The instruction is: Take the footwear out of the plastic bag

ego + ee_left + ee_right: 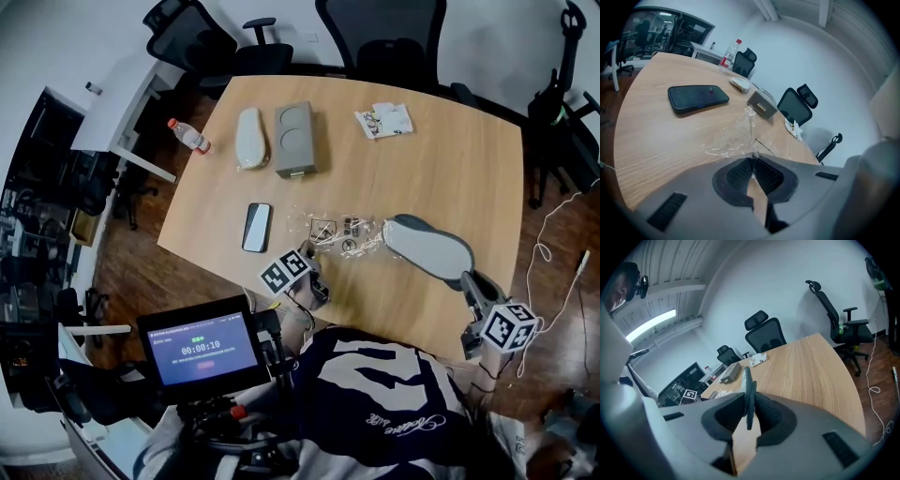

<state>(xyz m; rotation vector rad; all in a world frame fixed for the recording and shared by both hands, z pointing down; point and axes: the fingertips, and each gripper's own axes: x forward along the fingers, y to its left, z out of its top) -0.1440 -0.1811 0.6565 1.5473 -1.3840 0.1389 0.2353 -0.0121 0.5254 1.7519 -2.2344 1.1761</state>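
Your right gripper (468, 279) is clamped on one end of the grey slipper (429, 246), a thin, flat, bendy sole whose long axis runs up-left from the jaws toward the bag. Your left gripper (315, 259) is pinched tight on the clear, crinkly plastic bag (333, 230), which lies slack on the wooden table (450, 159). The slipper's far end meets the bag's mouth; I judge the pull goes rightward, away from the left gripper. Beyond lie a glossy phone (256, 227) and a pale slipper (249, 138).
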